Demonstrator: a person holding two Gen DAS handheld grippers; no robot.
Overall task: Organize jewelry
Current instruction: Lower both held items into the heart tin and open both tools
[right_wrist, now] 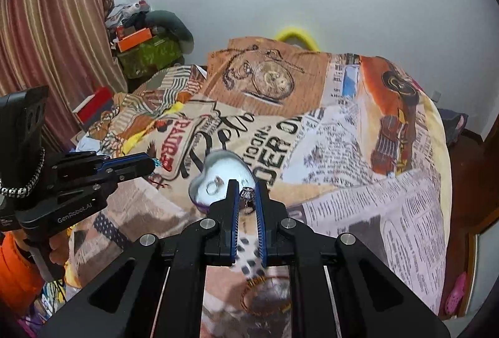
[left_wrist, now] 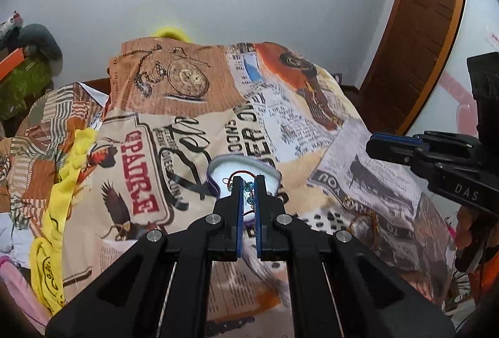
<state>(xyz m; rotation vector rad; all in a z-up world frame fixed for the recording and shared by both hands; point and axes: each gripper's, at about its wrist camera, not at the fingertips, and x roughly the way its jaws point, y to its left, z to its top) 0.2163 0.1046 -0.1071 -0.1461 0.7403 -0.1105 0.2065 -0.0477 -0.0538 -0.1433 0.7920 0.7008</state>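
- Two grippers we hold above the printed bedspread (left_wrist: 193, 107).
- Left gripper (left_wrist: 248, 182): jaws pinching a red cord with teal beads (left_wrist: 249, 186).
- Right gripper (right_wrist: 247, 186): jaws pinching a silver ring (right_wrist: 247, 193).
- Heart-shaped tin (right_wrist: 224, 169), open, just beyond both tips; one ring (right_wrist: 215, 185) inside.
- Orange bracelet (right_wrist: 254, 285) on the near bedspread.

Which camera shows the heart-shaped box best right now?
Right wrist view: the heart-shaped box shows its open heart outline and a ring inside. Left wrist view shows only its far rim, the rest behind the jaws.
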